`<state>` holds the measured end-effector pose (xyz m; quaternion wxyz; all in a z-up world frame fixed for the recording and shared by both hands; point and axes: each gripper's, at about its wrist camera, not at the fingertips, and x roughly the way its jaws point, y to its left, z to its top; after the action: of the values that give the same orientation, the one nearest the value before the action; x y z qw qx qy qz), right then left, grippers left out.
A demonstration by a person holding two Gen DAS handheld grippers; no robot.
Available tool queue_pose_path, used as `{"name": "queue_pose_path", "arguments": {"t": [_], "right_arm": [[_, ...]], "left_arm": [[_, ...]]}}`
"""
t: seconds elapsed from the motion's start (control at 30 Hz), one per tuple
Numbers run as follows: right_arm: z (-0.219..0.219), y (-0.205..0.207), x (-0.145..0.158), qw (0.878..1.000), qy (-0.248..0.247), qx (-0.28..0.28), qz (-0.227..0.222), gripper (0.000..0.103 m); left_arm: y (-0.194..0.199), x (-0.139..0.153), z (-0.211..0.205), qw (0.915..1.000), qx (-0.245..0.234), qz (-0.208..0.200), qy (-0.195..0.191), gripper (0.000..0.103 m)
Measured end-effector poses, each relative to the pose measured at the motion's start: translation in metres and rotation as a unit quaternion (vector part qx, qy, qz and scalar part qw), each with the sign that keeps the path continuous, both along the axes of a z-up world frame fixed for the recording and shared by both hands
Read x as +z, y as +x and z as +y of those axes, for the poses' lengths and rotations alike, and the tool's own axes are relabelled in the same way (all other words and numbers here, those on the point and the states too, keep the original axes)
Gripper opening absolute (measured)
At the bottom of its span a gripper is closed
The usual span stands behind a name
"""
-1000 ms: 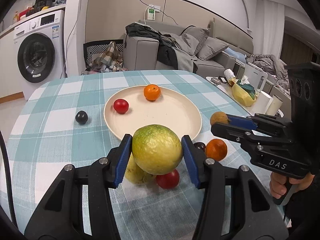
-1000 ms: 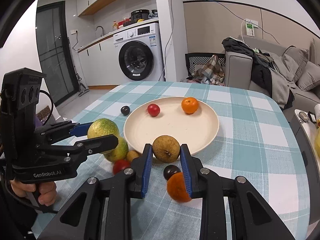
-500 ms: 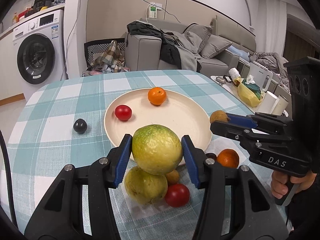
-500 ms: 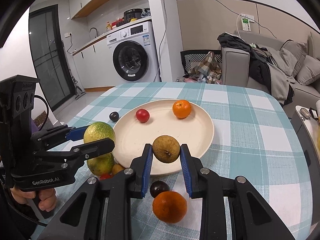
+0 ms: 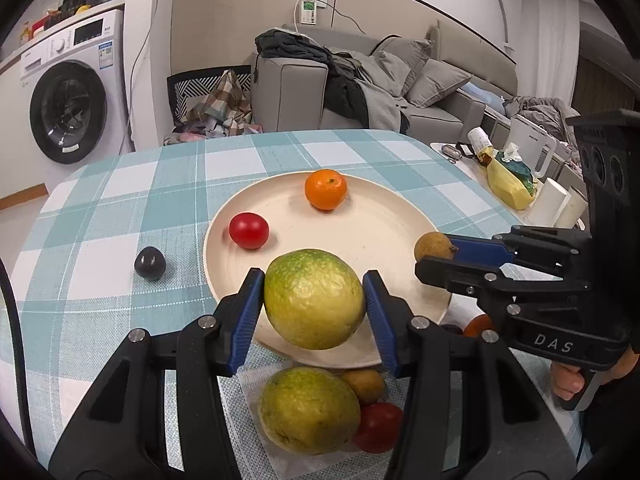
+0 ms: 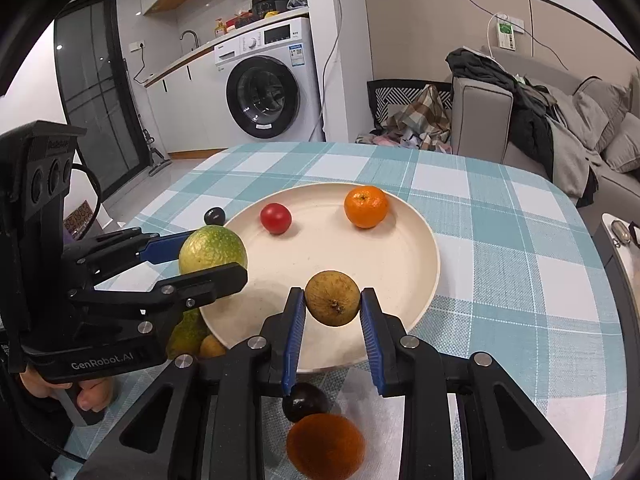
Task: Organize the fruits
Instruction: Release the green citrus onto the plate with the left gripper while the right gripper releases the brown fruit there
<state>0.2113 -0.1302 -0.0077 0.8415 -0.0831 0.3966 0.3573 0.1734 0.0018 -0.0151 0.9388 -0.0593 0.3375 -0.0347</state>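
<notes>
My left gripper [image 5: 314,300] is shut on a large green-yellow fruit [image 5: 314,298], held above the near rim of the cream plate [image 5: 384,240]. My right gripper [image 6: 332,312] is shut on a small brown fruit [image 6: 332,298], held over the plate's [image 6: 400,264] near edge. On the plate lie an orange [image 6: 366,206] and a red tomato [image 6: 275,218]. On the cloth near me lie a second green fruit [image 5: 308,410], a small brown fruit [image 5: 364,386], a red tomato [image 5: 378,426], a dark plum [image 6: 306,402] and an orange [image 6: 326,448].
A dark plum [image 5: 150,264] lies on the checked tablecloth [image 5: 120,216] left of the plate. Beyond the table stand a washing machine [image 5: 70,104] and a grey sofa [image 5: 360,92]. A side table with a kettle [image 5: 534,152] stands at the right.
Both grippers have moved forward and up with their fruits, from near the fruit pile to above the plate's near rim. The loose fruits now lie beneath and behind the fingers.
</notes>
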Motion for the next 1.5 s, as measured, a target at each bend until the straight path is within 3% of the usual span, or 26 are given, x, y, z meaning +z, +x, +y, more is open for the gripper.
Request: {"name": "queue_pose_path", "arguments": {"t": [0.23, 0.47, 0.73, 0.77, 0.83, 0.87, 0.93, 1.03, 1.1, 1.5], "right_arm": [[0.004, 0.003, -0.012, 1.0, -0.023, 0.0, 0.019, 0.029], [0.003, 0.0, -0.011, 1.0, -0.015, -0.002, 0.019, 0.029], [-0.003, -0.009, -0.004, 1.0, 0.014, -0.005, -0.015, 0.052], [-0.003, -0.009, -0.004, 1.0, 0.014, -0.008, -0.015, 0.055], [-0.005, -0.007, -0.005, 1.0, 0.016, -0.014, -0.011, 0.076], [-0.006, -0.008, -0.004, 1.0, 0.018, -0.019, -0.014, 0.08], [-0.009, -0.011, -0.001, 0.999, 0.021, -0.029, -0.03, 0.087], [-0.013, -0.013, 0.003, 0.998, 0.027, -0.038, -0.042, 0.098], [-0.016, -0.013, 0.004, 0.998, 0.03, -0.043, -0.04, 0.103], [-0.04, -0.024, 0.006, 0.997, 0.026, -0.066, -0.02, 0.103]], "left_arm": [[0.005, -0.008, 0.003, 0.9999, 0.002, 0.01, -0.008, 0.048], [0.007, -0.011, 0.006, 0.9996, 0.007, 0.018, -0.019, 0.048], [-0.002, -0.005, 0.004, 0.9999, 0.007, 0.002, -0.014, 0.049], [-0.003, -0.005, 0.004, 0.9999, 0.008, 0.005, -0.014, 0.053], [-0.004, -0.006, 0.005, 0.9998, 0.014, 0.009, -0.013, 0.07], [-0.006, -0.005, 0.005, 0.9997, 0.02, 0.006, -0.012, 0.082], [-0.012, 0.0, 0.007, 0.9993, 0.035, -0.012, -0.005, 0.086], [-0.019, 0.005, 0.009, 0.9987, 0.044, -0.023, 0.005, 0.101], [-0.026, 0.008, 0.011, 0.9979, 0.055, -0.034, 0.005, 0.102], [-0.066, 0.009, 0.016, 0.997, 0.073, -0.018, 0.017, 0.102]]}}
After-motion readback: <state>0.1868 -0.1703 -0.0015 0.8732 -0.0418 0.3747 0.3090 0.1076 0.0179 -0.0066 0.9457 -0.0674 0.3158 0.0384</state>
